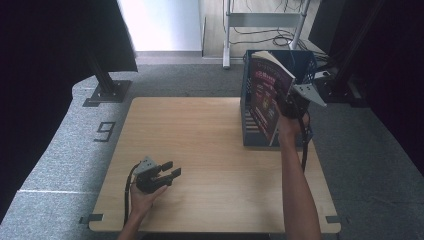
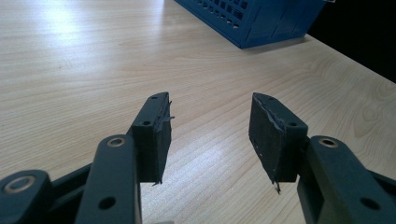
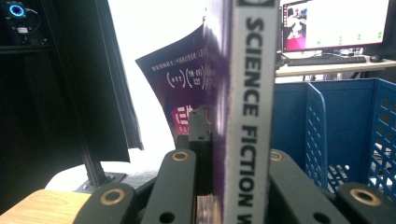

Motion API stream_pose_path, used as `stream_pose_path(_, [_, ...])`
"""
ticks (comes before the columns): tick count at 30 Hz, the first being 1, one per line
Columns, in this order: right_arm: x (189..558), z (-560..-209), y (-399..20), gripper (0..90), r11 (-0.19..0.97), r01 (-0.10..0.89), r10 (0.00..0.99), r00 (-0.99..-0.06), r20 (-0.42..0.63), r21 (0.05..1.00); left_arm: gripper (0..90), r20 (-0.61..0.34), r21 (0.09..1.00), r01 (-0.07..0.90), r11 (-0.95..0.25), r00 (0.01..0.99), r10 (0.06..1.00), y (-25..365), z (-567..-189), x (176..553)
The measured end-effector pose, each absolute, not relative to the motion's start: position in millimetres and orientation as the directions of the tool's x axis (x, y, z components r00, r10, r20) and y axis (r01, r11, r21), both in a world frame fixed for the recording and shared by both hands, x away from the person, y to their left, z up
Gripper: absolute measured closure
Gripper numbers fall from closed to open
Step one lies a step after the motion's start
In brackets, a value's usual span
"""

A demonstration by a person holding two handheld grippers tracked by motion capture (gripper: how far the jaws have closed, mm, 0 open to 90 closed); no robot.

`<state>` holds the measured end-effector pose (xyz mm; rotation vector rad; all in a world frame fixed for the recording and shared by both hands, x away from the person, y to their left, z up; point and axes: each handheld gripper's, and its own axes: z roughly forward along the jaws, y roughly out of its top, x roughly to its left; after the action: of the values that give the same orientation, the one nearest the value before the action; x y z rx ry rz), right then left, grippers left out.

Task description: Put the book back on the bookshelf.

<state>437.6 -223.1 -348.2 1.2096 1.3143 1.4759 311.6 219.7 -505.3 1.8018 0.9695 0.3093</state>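
Note:
A purple paperback book (image 1: 265, 97) stands upright over the blue crate (image 1: 303, 62) at the table's far right, tilted a little to the left. My right gripper (image 1: 287, 104) is shut on the book near its spine. In the right gripper view the white spine (image 3: 250, 107) reads "SCIENCE FICTION", the right gripper (image 3: 229, 140) clamps it, and the crate (image 3: 336, 126) lies just behind. My left gripper (image 1: 174, 168) rests low near the table's front left, open and holding nothing. In its own view the left gripper (image 2: 210, 135) has bare wood between its pads (image 2: 154, 135).
The wooden table (image 1: 210, 130) stretches between both hands. The crate's corner (image 2: 252, 18) shows far ahead of the left gripper. A black stand base (image 1: 107, 92) and dark curtains flank the table; a desk with a lit monitor (image 3: 334, 23) stands beyond the crate.

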Motion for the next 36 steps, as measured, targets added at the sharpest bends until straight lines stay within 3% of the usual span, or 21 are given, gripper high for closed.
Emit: stream_pose_path(36, [485,-357,-220,81.6,-0.150,0.038,0.973,-0.172,0.154,0.988,48.8,-0.226,0.865,0.480,-0.150,0.638,0.736,227,-507,315])
